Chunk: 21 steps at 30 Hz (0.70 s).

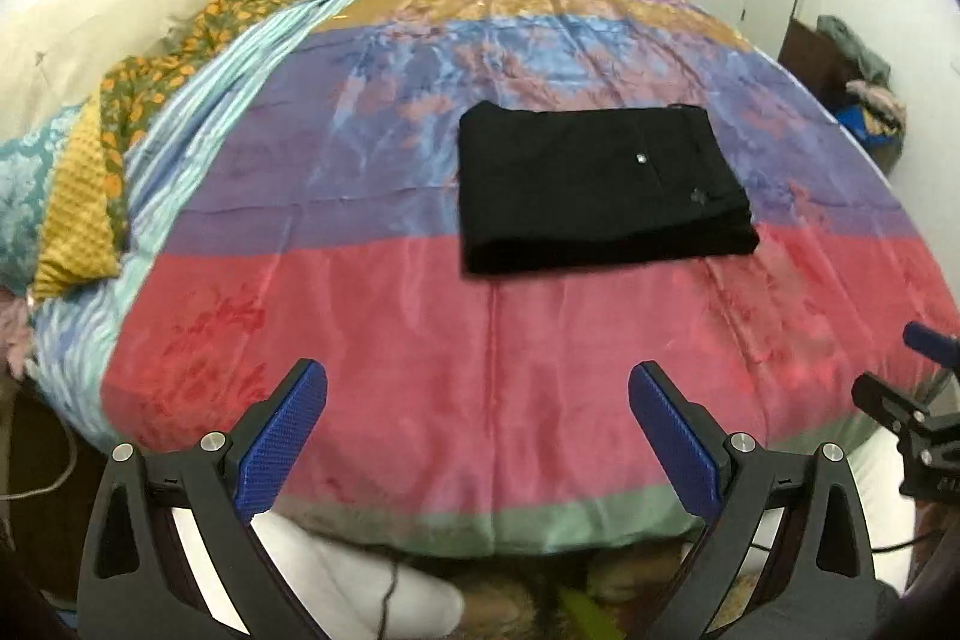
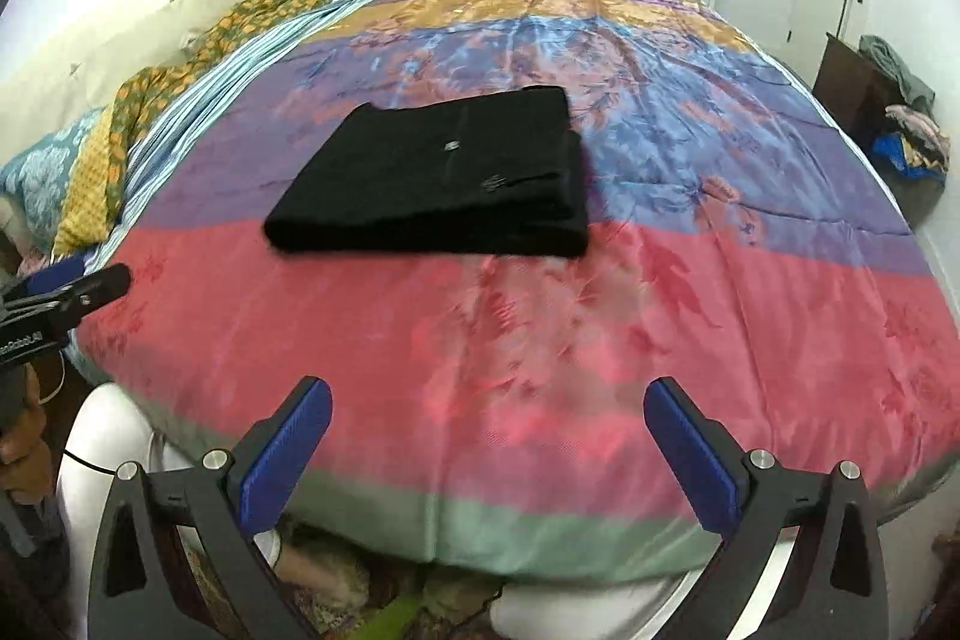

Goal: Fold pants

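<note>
Left gripper [image 1: 477, 433] and right gripper [image 2: 487, 448] hover spread and empty at the bed's [image 1: 420, 370] near edge; the black pants [image 1: 600, 184] lie folded mid-bed, apparently finished.

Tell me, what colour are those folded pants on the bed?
Black. The folded pants show it best in the left wrist view.

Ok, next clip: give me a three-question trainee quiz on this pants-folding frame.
1. True or false: the black pants lie folded in a compact rectangle on the bedspread.
2. Which is the left gripper: A) open and empty, B) shut on cloth?
3. Fill in: the right gripper is apart from the pants and ____.

Key: 1 true; 2 A; 3 open.
</note>
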### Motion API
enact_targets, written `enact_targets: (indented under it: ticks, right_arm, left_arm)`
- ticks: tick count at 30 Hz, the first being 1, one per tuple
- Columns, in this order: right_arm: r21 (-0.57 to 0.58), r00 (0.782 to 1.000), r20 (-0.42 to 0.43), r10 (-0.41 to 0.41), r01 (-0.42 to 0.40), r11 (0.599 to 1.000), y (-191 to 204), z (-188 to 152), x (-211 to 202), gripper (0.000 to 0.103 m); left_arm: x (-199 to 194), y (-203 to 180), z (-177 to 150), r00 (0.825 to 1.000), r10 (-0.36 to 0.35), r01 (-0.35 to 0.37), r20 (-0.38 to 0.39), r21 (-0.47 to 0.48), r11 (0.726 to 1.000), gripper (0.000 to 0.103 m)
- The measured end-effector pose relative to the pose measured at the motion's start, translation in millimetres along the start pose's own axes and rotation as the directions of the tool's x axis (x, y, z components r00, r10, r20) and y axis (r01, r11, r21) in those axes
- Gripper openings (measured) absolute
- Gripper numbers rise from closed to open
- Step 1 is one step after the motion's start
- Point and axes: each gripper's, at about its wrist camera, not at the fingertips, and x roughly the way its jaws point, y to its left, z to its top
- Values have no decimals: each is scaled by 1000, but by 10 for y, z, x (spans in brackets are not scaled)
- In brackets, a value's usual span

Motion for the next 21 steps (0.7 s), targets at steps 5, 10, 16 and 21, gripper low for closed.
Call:
enact_targets:
  ticks: [5,10,16,21]
  right_arm:
    - [-44,1000,10,-22,22,999,172,15,-161,103]
    - [-44,998,35,-49,50,998,244,61,-263,103]
    - [-32,997,40,-60,61,998,218,69,-295,103]
    - [-16,997,46,-68,68,998,171,85,-318,103]
  left_arm:
    - [-145,-76,-50,1000,-4,4,5,4,1000,101]
    - [-193,-157,-75,1000,10,-10,12,29,1000,101]
    - [-197,-184,-99,1000,4,-4,2,24,1000,101]
    - [-216,-196,-114,1000,5,-5,9,29,1000,101]
